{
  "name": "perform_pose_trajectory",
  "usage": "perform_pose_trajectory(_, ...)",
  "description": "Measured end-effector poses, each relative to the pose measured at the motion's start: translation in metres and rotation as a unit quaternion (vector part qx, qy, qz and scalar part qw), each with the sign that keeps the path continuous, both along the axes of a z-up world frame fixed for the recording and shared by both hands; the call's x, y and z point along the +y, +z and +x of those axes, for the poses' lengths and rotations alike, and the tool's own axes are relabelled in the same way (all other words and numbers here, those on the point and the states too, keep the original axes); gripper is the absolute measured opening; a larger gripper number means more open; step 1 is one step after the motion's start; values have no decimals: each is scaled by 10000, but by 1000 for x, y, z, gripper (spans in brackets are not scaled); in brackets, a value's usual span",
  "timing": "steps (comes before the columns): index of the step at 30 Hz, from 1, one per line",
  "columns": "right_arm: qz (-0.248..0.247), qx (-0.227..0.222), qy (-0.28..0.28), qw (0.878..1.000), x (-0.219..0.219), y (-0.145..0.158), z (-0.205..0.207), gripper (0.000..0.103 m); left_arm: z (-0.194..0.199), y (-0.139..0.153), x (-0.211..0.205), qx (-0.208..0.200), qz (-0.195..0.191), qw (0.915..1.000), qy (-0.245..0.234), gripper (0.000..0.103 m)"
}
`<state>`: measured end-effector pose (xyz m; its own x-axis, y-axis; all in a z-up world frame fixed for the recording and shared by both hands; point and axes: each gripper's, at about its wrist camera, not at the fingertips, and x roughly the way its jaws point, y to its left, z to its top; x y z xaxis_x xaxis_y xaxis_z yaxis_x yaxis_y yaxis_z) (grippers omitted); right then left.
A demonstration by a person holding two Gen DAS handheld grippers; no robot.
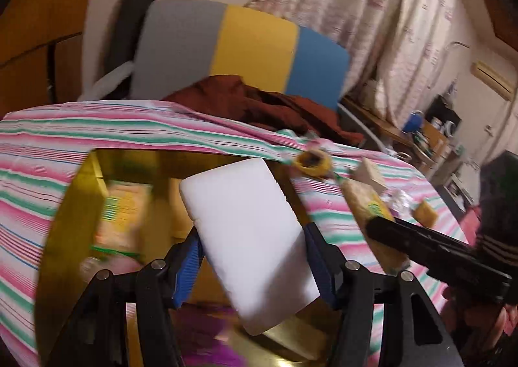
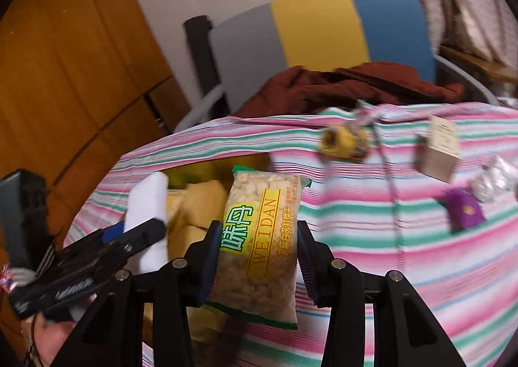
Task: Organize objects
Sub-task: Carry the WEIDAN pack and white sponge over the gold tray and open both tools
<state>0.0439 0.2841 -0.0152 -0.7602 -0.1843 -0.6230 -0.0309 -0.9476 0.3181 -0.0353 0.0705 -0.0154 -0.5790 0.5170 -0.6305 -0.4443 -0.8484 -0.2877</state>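
My left gripper [image 1: 251, 237] is shut on a white rectangular block [image 1: 246, 231] and holds it over a yellow box [image 1: 81, 192] with snack packets inside. The block also shows at the left in the right wrist view [image 2: 147, 205]. My right gripper [image 2: 257, 231] is shut on a snack packet labelled WEIDAN [image 2: 259, 244], just right of the yellow box [image 2: 200, 202]. The right gripper with its packet [image 1: 365, 202] shows at the right in the left wrist view.
On the striped tablecloth [image 2: 404, 253] lie a yellow tape roll [image 2: 344, 140], a small beige box [image 2: 442, 148], a purple packet [image 2: 464, 213] and a crumpled clear wrapper [image 2: 495, 177]. A chair [image 1: 239, 50] with dark red cloth [image 1: 259, 105] stands behind the table.
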Motion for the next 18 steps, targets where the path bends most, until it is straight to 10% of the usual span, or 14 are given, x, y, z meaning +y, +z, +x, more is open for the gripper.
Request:
perform_pose_trajectory(13,503,-392,281,9976,-51,-26,-56,49,-65,-46,-30,-1041,-579,9923,349,64)
perform_pose_trajectory(18,315,-216,110,9992,-43,-17,-45,69,-75,-51,-29,-1301,-771,9870,538,71)
